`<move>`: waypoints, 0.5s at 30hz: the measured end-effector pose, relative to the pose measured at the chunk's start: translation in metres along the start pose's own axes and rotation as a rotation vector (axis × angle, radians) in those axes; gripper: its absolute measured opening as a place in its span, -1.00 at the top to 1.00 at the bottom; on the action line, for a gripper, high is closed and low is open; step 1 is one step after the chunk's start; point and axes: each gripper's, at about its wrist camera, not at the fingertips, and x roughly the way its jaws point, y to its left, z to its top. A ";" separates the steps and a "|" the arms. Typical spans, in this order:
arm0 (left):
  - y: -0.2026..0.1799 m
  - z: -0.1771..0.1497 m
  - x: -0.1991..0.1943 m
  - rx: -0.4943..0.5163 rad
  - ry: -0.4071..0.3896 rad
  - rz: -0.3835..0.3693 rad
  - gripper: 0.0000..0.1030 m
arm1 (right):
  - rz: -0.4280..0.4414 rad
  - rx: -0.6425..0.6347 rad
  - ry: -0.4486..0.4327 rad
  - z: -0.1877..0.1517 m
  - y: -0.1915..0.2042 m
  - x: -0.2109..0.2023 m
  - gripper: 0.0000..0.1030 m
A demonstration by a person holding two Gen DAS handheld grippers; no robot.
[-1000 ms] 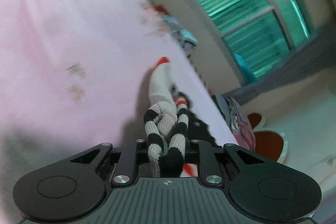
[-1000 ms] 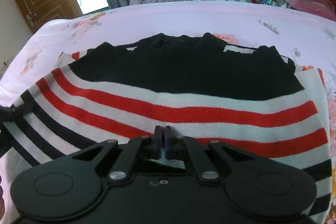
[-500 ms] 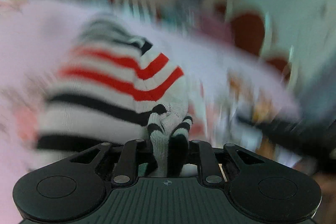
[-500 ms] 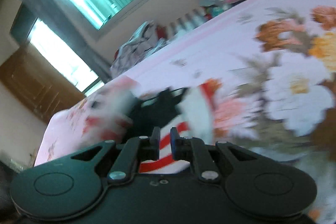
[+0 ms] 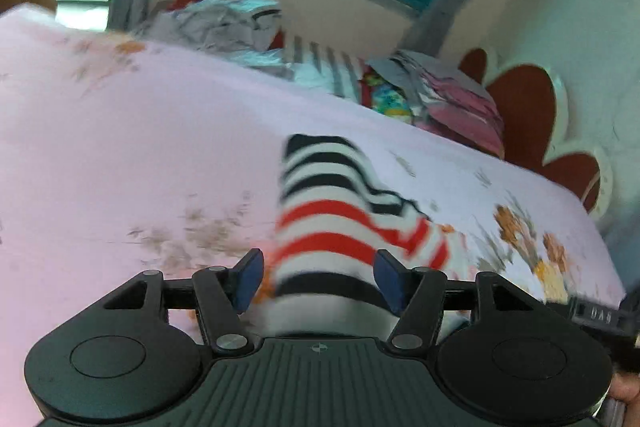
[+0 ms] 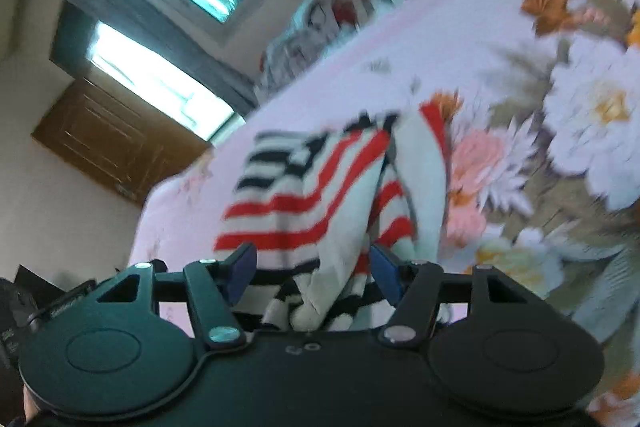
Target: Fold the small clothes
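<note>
Lying straight ahead of both sets of jaws, the red, black and white striped knit garment (image 5: 332, 227) fills the lower centre of each wrist view and runs lengthwise away from the cameras across the pink floral bedsheet (image 5: 140, 155). The left gripper (image 5: 318, 279) has its jaws wide apart, the blue pads standing either side of the cloth's near end without pinching it; the right gripper (image 6: 312, 273) is likewise spread, with bunched folds of the same garment (image 6: 320, 195) sitting between its fingers but not clamped. Neither hand looks clearly nearer, since cloth reaches the base of both. Judging from this, the coming move turns on the garment's long axis pointing forward from the jaws, so any fresh grasp would take the near edge. Only the left view shows the garment as 1 flat, narrowing band, with piled clothes (image 5: 224, 23) and a red scalloped headboard (image 5: 528, 123) at upper right. Only the right view shows a loose white fold (image 6: 424, 183) hanging apart on the right side, plus a brown wooden door (image 6: 112, 147) at left. Motion blur hides finer creases.
</note>
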 end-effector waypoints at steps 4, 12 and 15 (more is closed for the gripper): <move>0.020 -0.004 0.030 0.001 0.063 -0.016 0.04 | -0.019 0.061 0.083 -0.003 -0.004 0.030 -0.18; 0.018 -0.034 0.073 0.005 0.116 -0.101 0.40 | -0.131 -0.168 0.052 -0.007 0.033 0.052 0.61; 0.003 -0.033 0.070 0.079 0.090 -0.146 0.40 | -0.120 -0.278 -0.054 -0.007 0.045 0.021 0.63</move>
